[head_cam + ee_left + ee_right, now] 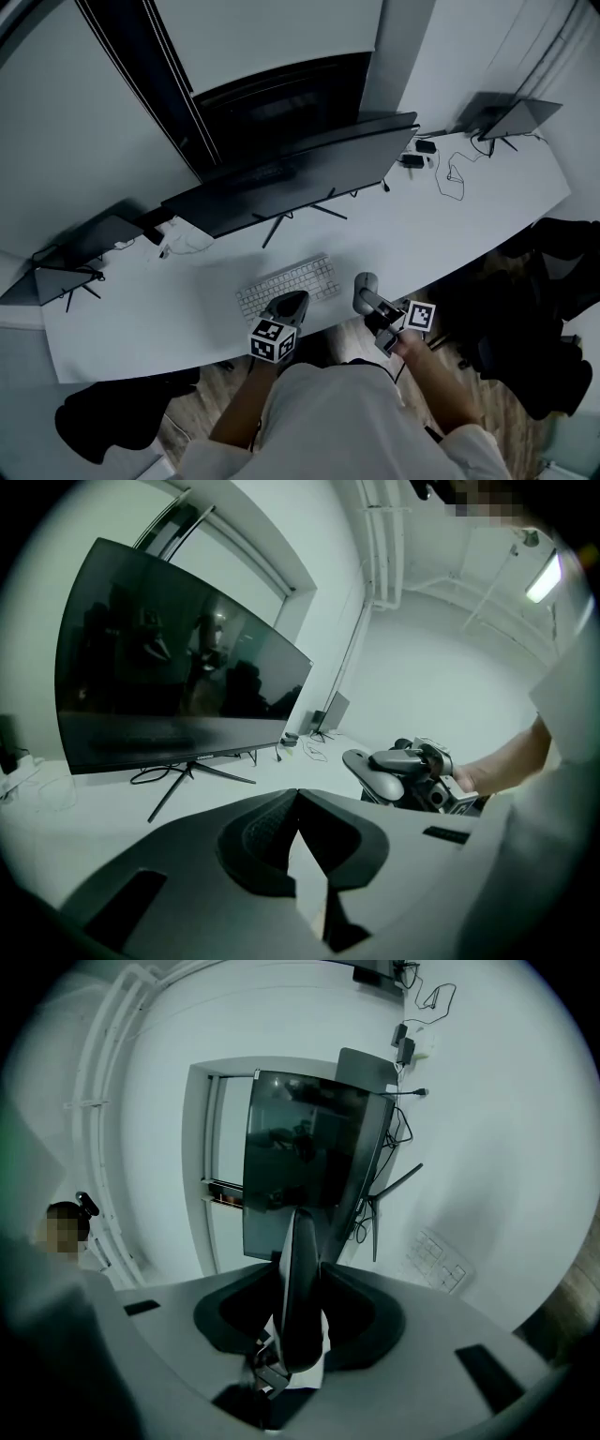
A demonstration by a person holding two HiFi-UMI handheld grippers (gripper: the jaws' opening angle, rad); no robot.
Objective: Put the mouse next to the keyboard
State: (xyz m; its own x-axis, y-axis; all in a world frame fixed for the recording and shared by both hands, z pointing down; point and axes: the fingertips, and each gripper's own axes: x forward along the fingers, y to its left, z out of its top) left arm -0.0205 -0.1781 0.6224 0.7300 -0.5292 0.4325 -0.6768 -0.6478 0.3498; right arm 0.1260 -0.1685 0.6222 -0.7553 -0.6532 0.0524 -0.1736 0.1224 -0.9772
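2 grippers are in front of me at the near edge of the white desk (469, 220). My right gripper (367, 298) has its fingers closed on the mouse (364, 287), a grey, flat piece that I see edge-on in the right gripper view, standing upright between the 2 pads. From the head view the mouse is just to the right of the keyboard (286, 284), apart from it and close to the desk's front edge. I cannot tell whether it touches the desktop. The left gripper view shows it from the side, clamped in the right gripper with a hand behind it.

My left gripper (289, 305) is at the keyboard's near edge, its marker cube (272, 339) pointing back toward me. In the left gripper view its fingers meet at the tips and I see nothing between them.

Behind the keyboard a wide dark monitor (291, 173) stands on thin splayed legs, screen off. 1 laptop on a stand (511, 117) sits at the far right end of the desk and another (80, 248) at the left end. A loose black cable (455, 176) and 2 small dark plugs (412, 159) lie on the desk between the monitor and the right-hand laptop.
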